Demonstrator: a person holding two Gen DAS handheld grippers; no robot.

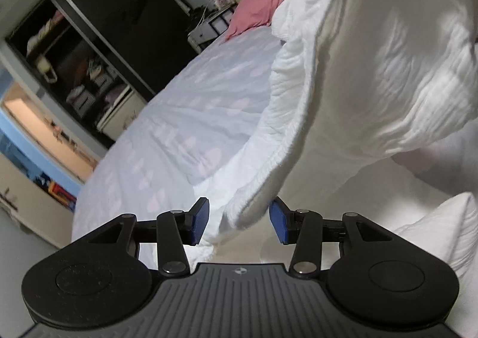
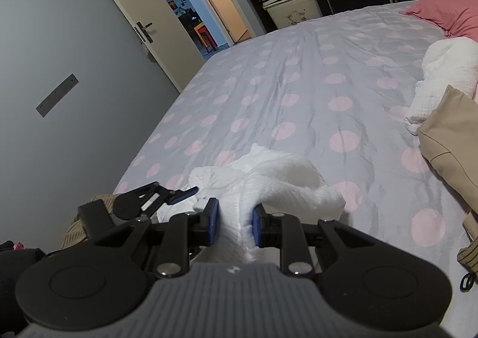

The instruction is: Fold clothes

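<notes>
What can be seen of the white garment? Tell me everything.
The white garment looks like a thin, crinkled cotton piece with a gathered hem. It is bunched, unfolded, partly draped on the dotted bedsheet. The right gripper pinches a twisted fold of it. In the left wrist view its hem hangs between the left gripper pads, which stand apart from it.

We count two grippers, left point(image 1: 239, 220) and right point(image 2: 234, 224); one bed point(image 2: 298, 75); one pink pillow point(image 2: 448, 7); two white garments, held point(image 2: 280, 185) and heaped point(image 2: 445, 69); one tan garment point(image 2: 454, 134); one door point(image 2: 140, 12).
</notes>
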